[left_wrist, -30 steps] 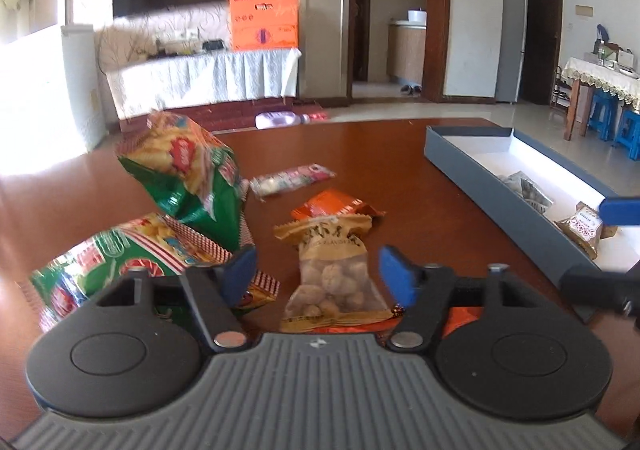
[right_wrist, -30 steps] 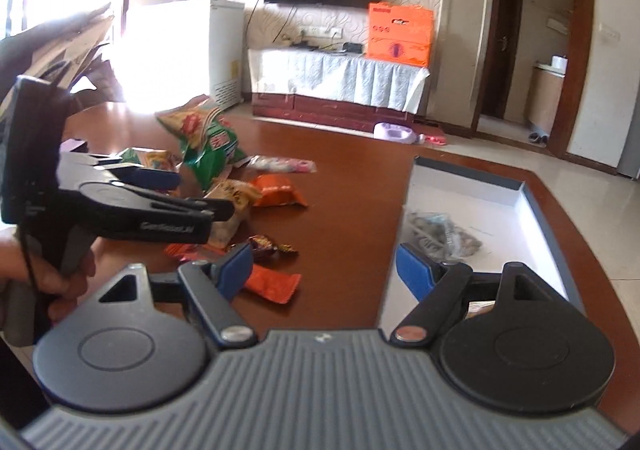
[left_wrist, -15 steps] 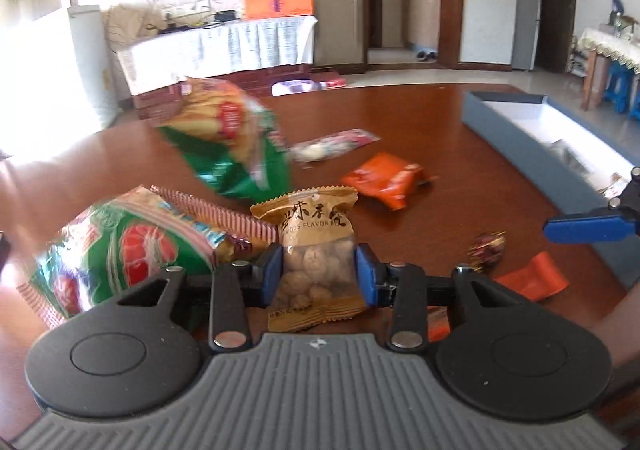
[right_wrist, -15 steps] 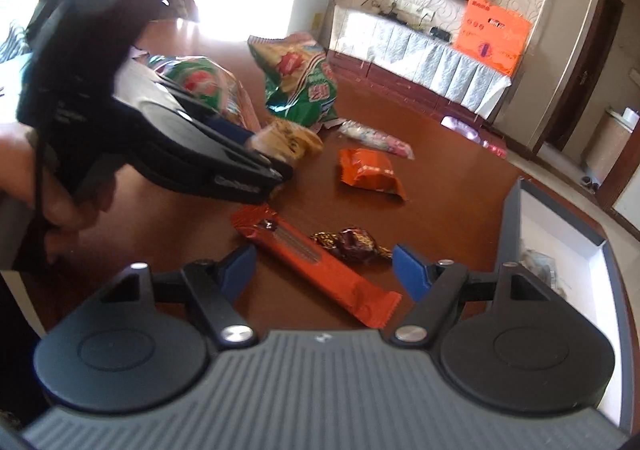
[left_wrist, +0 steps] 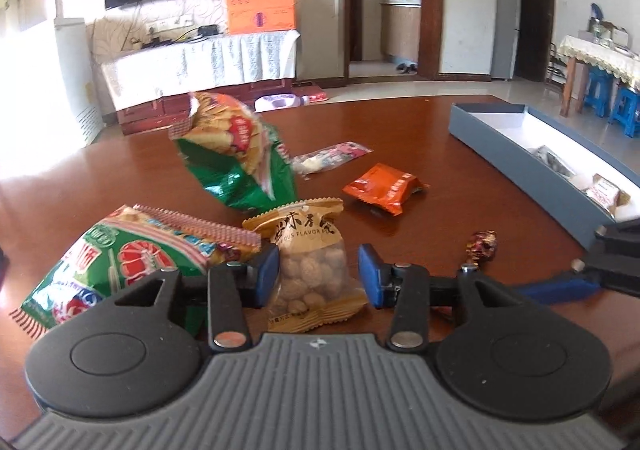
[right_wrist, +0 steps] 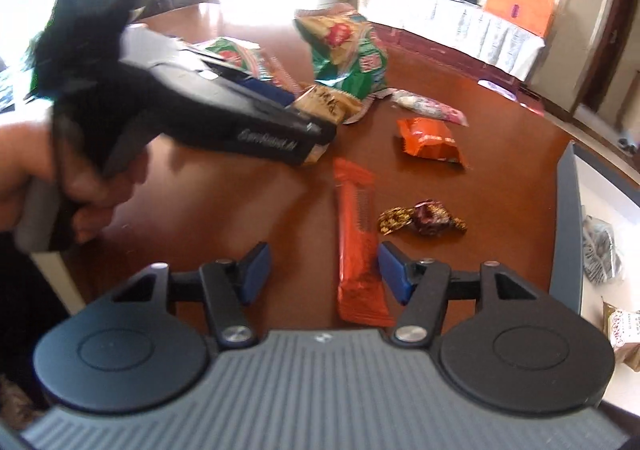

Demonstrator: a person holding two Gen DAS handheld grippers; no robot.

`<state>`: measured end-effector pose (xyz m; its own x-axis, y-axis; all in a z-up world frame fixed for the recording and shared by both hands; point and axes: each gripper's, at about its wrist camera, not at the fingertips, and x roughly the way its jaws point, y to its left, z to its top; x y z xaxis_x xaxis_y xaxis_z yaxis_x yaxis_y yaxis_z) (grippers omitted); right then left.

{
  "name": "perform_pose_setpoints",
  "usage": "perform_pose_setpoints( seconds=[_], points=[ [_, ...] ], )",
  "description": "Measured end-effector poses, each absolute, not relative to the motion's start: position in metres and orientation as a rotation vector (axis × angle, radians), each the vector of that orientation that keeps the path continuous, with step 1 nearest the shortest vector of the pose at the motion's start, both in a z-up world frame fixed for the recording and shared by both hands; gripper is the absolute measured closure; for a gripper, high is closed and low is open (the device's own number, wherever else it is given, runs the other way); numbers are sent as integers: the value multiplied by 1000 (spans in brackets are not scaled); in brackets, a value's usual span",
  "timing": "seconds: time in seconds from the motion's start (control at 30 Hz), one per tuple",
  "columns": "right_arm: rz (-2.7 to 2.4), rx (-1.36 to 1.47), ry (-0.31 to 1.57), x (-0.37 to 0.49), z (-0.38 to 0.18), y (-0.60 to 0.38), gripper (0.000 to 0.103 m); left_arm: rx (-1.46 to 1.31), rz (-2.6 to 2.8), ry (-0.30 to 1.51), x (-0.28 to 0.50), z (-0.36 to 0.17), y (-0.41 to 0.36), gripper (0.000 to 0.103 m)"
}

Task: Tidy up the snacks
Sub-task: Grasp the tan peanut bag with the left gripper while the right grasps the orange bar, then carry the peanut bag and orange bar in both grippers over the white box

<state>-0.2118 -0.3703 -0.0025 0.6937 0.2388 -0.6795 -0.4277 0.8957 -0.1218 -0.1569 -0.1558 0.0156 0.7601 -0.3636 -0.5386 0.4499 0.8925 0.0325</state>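
Left gripper (left_wrist: 318,276): jaws opening; the blue pads flank the nut packet, the left pad at its edge, the right pad a little clear of it, so there is no firm grip.
Nut packet (left_wrist: 310,268): tan and clear pouch of round nuts, lying on the worktop between the left gripper's pads, its printed top pointing to 12 o'clock.
Right gripper (right_wrist: 324,276): jaws closing, still parted; the lower end of the orange bar lies between them, close to the right pad, and neither pad presses on it.
Orange bar (right_wrist: 358,246): long wrapper lying flat on the worktop, running from 6 to 12 o'clock in the right wrist view.
Wrapped candy (right_wrist: 424,218): dark foil sweet with twisted ends, just beside the bar at its 3 o'clock.
Orange packet (left_wrist: 386,187): small square pouch at 1 o'clock from the nut packet, apart from it.
Green chip bags: one (left_wrist: 120,264) lying at 9 o'clock of the left gripper, touching the nut packet's top edge; another (left_wrist: 236,153) standing crumpled at 11 o'clock.
Pink packet (left_wrist: 332,157): slim clear wrapper beyond the upright bag.
Grey box (left_wrist: 516,157): open tray at 2 o'clock on the worktop (left_wrist: 420,137), with a few small packets inside.
Hand (right_wrist: 60,177): grips the left gripper's handle at 9 o'clock in the right wrist view.
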Motion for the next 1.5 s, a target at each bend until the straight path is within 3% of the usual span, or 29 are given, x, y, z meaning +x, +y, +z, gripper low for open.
perform_pose_setpoints(
  seconds=[0.27,0.33,0.37,0.4,0.7,0.87,1.03,1.2,1.5],
  points=[
    [333,-212,730,-194,-3,-381,41,188,-472,585,-150,9,-165,43],
    [338,-176,744,-190,-1,-384,64,176,-464,593,-147,8,-165,45],
    [342,-166,747,-190,0,-384,77,165,-456,594,-146,8,-163,52],
    [342,-169,746,-190,-1,-384,78,152,-449,596,-144,8,-161,57],
    [332,-145,713,-200,6,-388,78,126,-449,584,-149,10,-156,67],
    [317,-148,744,-199,2,-391,78,163,-429,579,-151,8,-161,66],
    [316,-163,727,-196,-3,-388,76,201,-412,617,-147,5,-167,53],
    [291,-194,723,-194,-2,-382,78,160,-419,610,-146,5,-162,62],
    [212,-131,598,-202,21,-402,79,171,-395,576,-150,9,-166,64]
  ],
)
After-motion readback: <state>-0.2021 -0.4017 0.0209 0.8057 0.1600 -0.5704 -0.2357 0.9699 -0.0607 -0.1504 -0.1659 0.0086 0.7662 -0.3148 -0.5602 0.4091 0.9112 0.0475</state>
